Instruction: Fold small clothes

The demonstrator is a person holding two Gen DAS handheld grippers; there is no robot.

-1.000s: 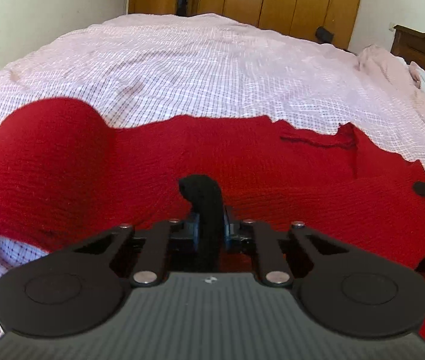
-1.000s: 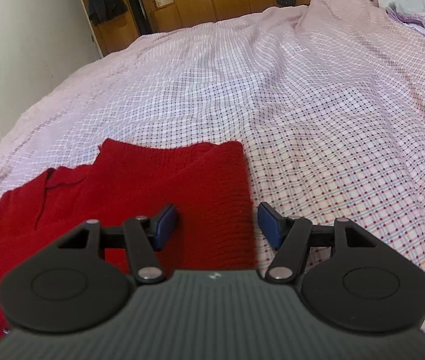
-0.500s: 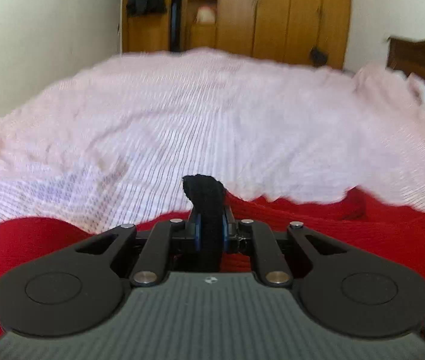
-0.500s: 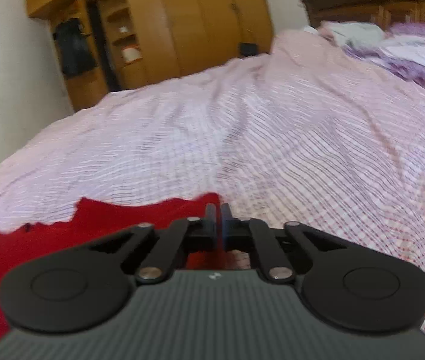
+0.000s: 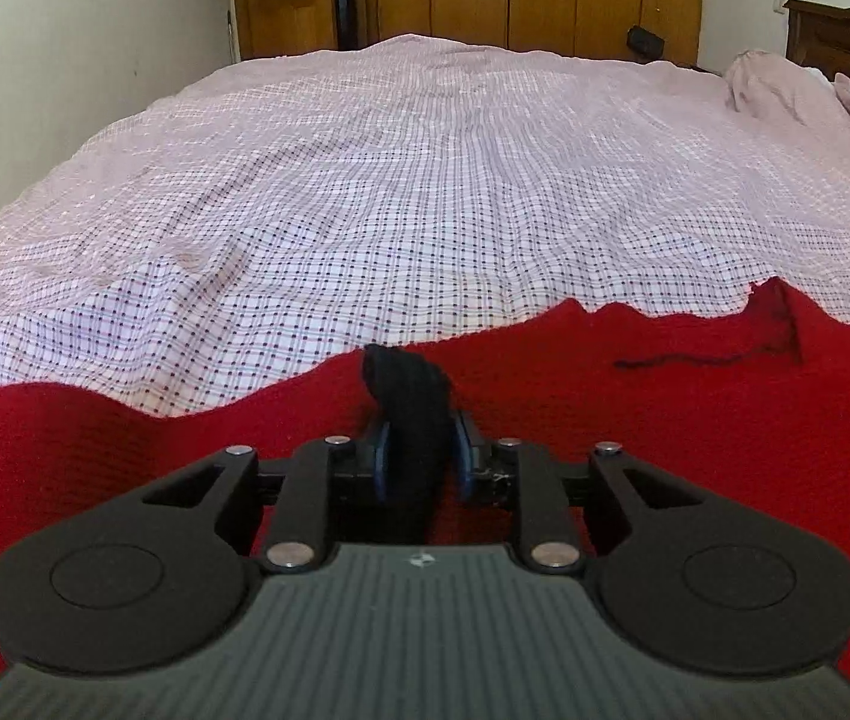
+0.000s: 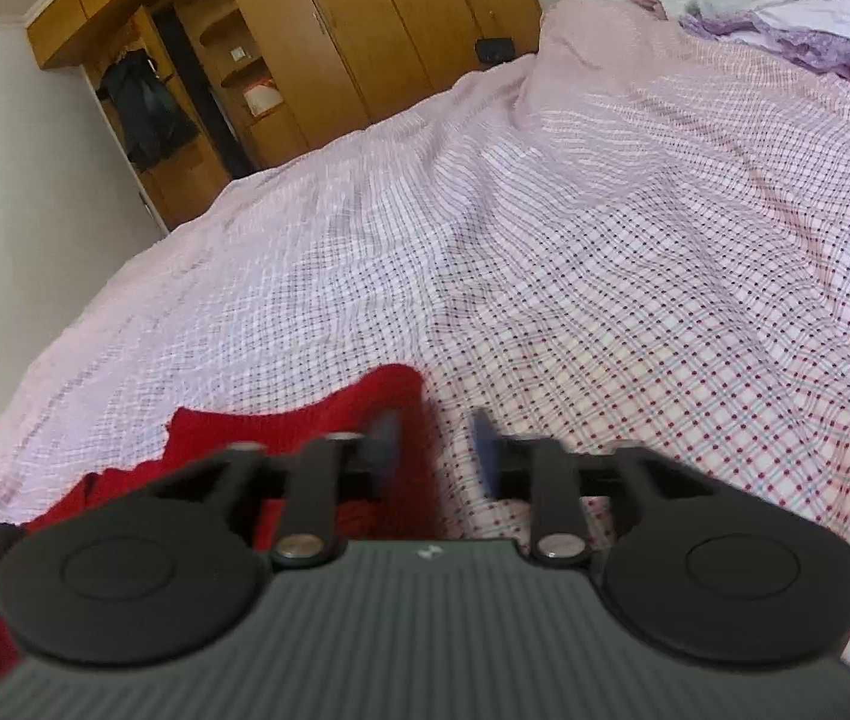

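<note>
Left wrist: our left gripper (image 5: 419, 461), just widening, pinches black cloth (image 5: 410, 414) over the red sweater (image 5: 635, 420) | our right gripper (image 6: 434, 450), just reopened, holds nothing above the bed (image 6: 605, 300)

A right gripper (image 6: 434, 441) reaches forward over a bed covered by a pink checked bedspread (image 6: 605, 276). Its jaws have just been opening and now stand apart, the corner edge of a red knit garment (image 6: 281, 438) lying in the gap, with no pad visibly pressing on it. The garment spreads away to the lower left. Beyond the bed stand wooden wardrobes (image 6: 365, 18) with dark clothing (image 6: 146, 108) hanging at an open section. Purple and white bedding (image 6: 815, 24) is piled at upper right.
</note>
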